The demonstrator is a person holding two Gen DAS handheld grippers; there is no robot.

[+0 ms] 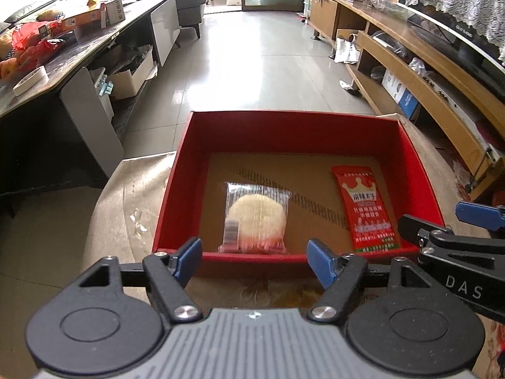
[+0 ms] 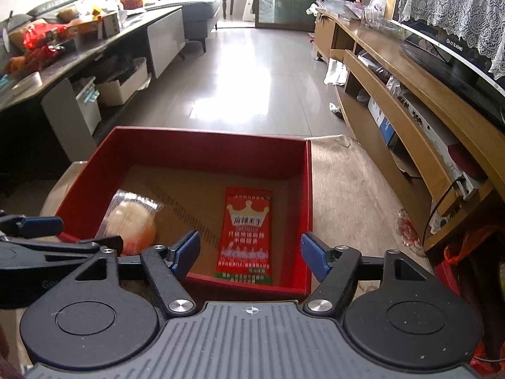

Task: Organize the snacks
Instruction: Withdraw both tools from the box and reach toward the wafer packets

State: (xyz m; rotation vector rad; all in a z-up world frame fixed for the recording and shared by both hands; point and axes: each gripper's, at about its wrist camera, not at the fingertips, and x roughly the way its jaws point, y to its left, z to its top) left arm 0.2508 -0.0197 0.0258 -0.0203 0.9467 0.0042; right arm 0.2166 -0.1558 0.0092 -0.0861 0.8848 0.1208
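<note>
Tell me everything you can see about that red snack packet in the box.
The red snack packet is a flat, glossy, rectangular sachet with a cream crown, printed characters and a green strip at its near end. It looks sealed and lies flat on the brown cardboard floor of the red box, along the right wall, apart from the clear-wrapped round cake. Nothing grips it.

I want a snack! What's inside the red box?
Inside the red box lie two snacks flat on its brown floor: a round pale cake in a clear wrapper and a red packet with a crown. Nothing else shows; whatever lies beneath them is hidden.
</note>
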